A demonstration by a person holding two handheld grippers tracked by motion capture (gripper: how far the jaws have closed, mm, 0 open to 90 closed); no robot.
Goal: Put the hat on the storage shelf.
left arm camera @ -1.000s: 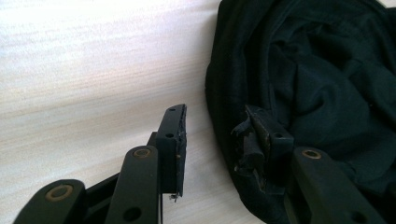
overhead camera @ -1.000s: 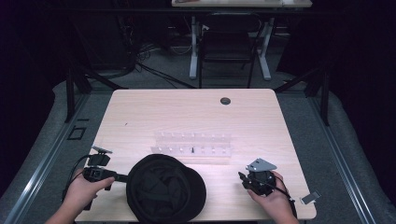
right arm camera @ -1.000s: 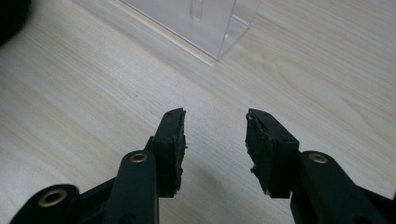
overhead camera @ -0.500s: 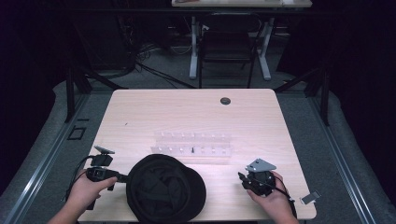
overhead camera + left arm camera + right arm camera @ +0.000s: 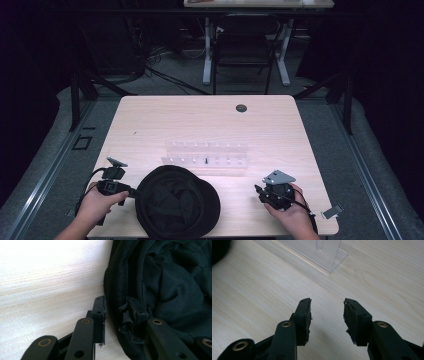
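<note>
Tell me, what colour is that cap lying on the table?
Plain black all over; the cap shows best in the left gripper view.

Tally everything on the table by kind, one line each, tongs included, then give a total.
Black cap: 1
Clear acrylic rack: 1
Handheld tongs: 2, the left tongs at the cap's edge, the right tongs over bare wood
Round grommet in the table: 1
Total: 5
</note>
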